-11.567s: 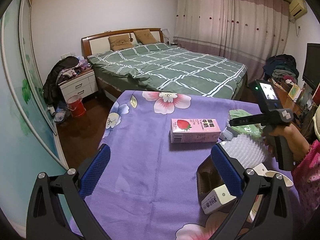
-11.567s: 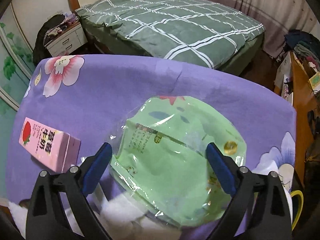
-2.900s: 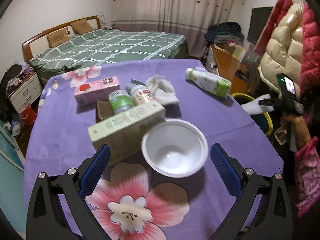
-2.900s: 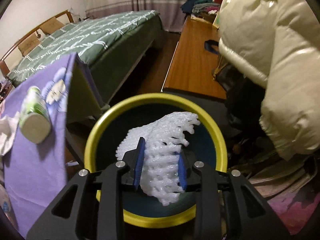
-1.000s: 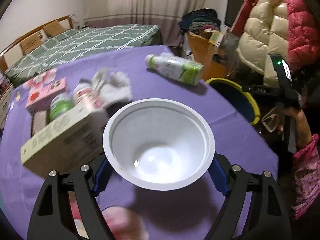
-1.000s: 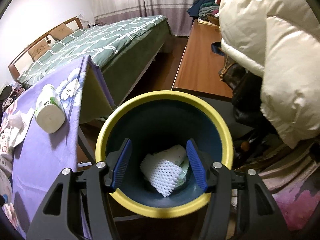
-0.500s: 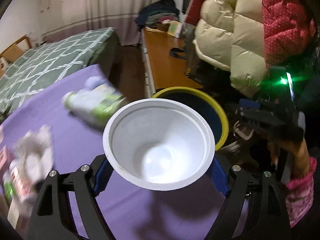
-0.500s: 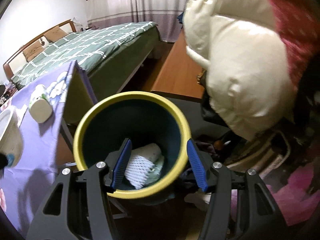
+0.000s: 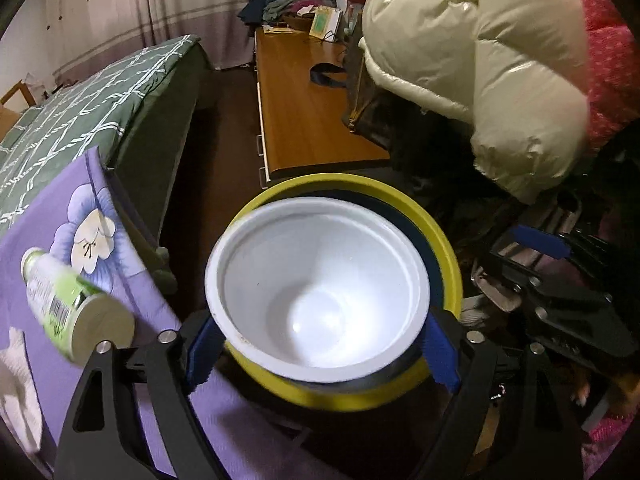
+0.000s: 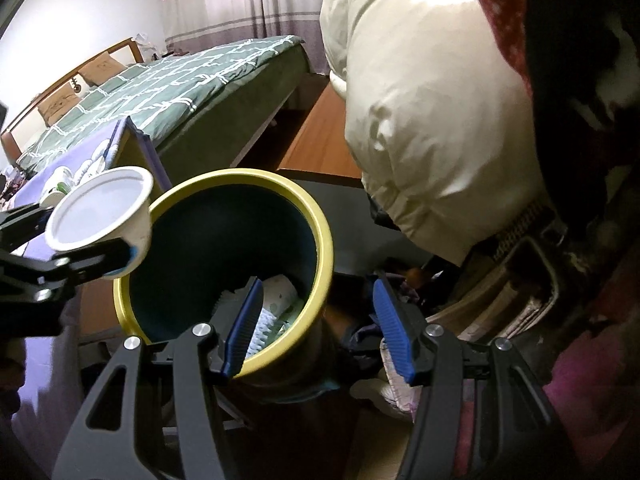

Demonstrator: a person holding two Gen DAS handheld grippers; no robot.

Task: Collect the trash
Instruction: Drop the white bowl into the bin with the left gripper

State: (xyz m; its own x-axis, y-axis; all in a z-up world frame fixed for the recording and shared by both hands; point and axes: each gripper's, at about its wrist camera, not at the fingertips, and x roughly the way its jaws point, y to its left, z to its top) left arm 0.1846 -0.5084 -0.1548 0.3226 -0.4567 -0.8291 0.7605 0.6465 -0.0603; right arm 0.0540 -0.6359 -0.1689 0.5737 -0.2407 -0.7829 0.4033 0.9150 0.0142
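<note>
My left gripper [image 9: 320, 344] is shut on a white plastic bowl [image 9: 320, 284] and holds it upright over the near rim of the yellow-rimmed dark bin [image 9: 444, 252]. In the right wrist view the bowl [image 10: 100, 208] hangs at the bin's left rim [image 10: 320, 236], with white foam netting and a green wrapper [image 10: 276, 296] inside the bin. My right gripper [image 10: 316, 326] is open and empty, over the bin's right edge. A green-labelled bottle [image 9: 68, 304] lies on the purple flowered tablecloth [image 9: 52, 216].
A white tissue [image 9: 16, 392] lies at the table's left. A low wooden bench [image 9: 308, 120] stands behind the bin. A cream puffer jacket [image 9: 480, 60] hangs to the right. A green-quilted bed [image 10: 180, 84] is beyond.
My left gripper has carried the bowl from over the table's edge to over the bin's rim. My right gripper has drawn to the right, off the bin's centre.
</note>
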